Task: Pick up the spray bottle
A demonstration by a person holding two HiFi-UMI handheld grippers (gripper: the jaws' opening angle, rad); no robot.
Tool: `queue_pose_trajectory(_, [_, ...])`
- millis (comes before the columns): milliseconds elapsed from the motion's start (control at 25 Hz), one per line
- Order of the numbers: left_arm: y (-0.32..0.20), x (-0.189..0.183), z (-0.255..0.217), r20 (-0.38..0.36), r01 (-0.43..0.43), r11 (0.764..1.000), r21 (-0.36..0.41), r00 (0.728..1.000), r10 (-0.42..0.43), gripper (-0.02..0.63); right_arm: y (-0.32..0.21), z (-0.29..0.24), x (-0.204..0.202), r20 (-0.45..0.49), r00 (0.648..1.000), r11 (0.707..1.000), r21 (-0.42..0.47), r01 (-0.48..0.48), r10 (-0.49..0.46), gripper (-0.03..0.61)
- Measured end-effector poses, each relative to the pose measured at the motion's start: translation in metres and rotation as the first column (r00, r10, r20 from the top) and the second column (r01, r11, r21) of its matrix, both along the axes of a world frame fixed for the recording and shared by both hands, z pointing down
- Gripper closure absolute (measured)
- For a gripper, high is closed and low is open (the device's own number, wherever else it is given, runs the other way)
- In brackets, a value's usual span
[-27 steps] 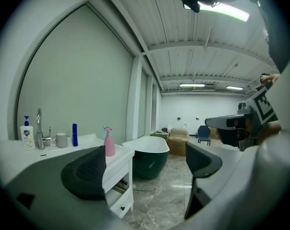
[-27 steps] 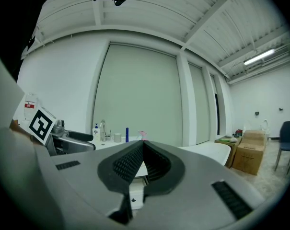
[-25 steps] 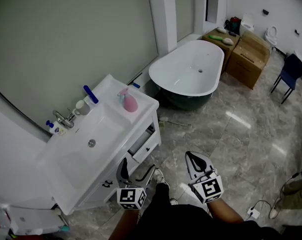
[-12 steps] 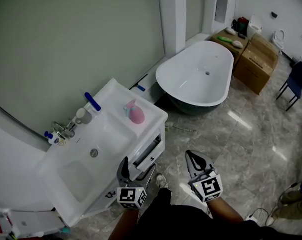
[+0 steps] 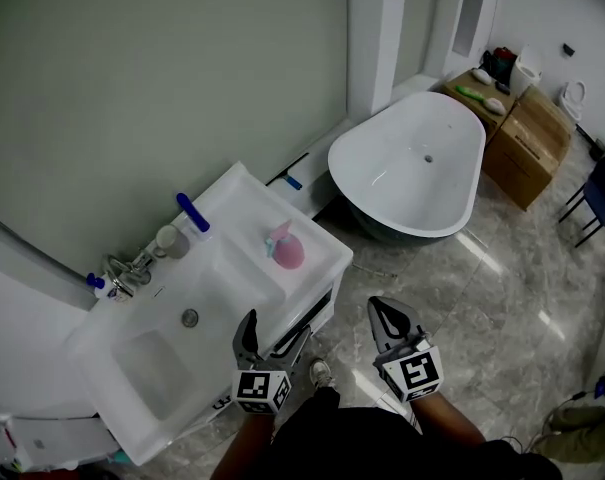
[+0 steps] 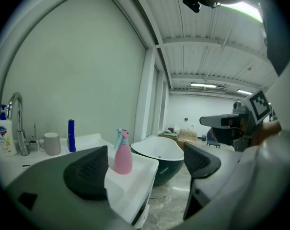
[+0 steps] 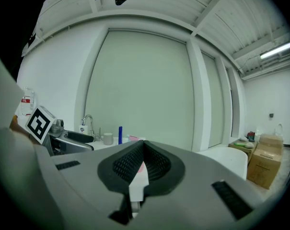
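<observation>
**Head view.** I held both grippers low in the frame, in front of the white vanity (image 5: 132, 368). The left gripper (image 5: 275, 326) had its jaws spread wide with nothing clamped. The right gripper (image 5: 385, 313) had its jaws brought together to a point, empty. The pink spray bottle (image 5: 287, 248) stood upright on the flat right end of the vanity top, beside the sunken basin and near the corner closest to the bathtub (image 5: 412, 168). It lay beyond the left gripper's tips and well apart from them, and farther off to the left of the right gripper. Along the wall edge of the vanity stood a blue bottle (image 5: 192, 211), a mug (image 5: 169, 240) and the faucet (image 5: 122, 268), all apart from the spray bottle.

**Left gripper view.** The left gripper (image 6: 147, 164) was open, its two dark pads far apart. The spray bottle (image 6: 122, 152) appeared ahead, just right of the left-hand pad and in line with the gap, but at a distance, with neither pad touching it. The bathtub (image 6: 159, 155) showed behind it.

**Right gripper view.** The pads of the right gripper (image 7: 142, 164) met at their tips, with nothing gripped. A scrap of pink showed through the slit between them, too small for me to say more.
</observation>
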State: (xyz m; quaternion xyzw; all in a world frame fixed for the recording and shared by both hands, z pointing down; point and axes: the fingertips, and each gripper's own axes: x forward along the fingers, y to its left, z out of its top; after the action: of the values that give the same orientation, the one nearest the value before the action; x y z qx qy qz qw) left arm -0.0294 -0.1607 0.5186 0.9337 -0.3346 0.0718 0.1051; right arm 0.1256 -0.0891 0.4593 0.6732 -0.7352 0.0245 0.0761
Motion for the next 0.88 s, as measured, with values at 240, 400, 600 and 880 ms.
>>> queue_pose_trajectory(240, [-0.037, 0.005, -0.002, -0.001, 0.012, 1.000, 0.005, 1.000, -0.012, 0.129, -0.037, -0.006, 0.006, -0.018, 1.000, 1.000, 0.012, 0.012, -0.012, 0.580])
queue_pose_trajectory(400, [-0.056, 0.006, -0.001, 0.008, 0.025, 1.000, 0.015, 1.000, -0.025, 0.129, -0.054, -0.004, 0.010, -0.024, 1.000, 1.000, 0.018, 0.020, -0.019, 0.581])
queue_pose_trajectory(600, [-0.069, 0.008, 0.003, 0.016, 0.033, 0.999, 0.005, 0.999, -0.033, 0.132, -0.069, -0.003, 0.010, 0.001, 1.000, 1.000, 0.000, 0.030, -0.030, 0.580])
queue_pose_trajectory(880, [-0.095, 0.015, 0.011, 0.034, 0.085, 0.996, -0.014, 0.996, -0.085, 0.135, -0.106, 0.005, 0.021, 0.017, 0.996, 0.996, 0.018, 0.085, -0.085, 0.580])
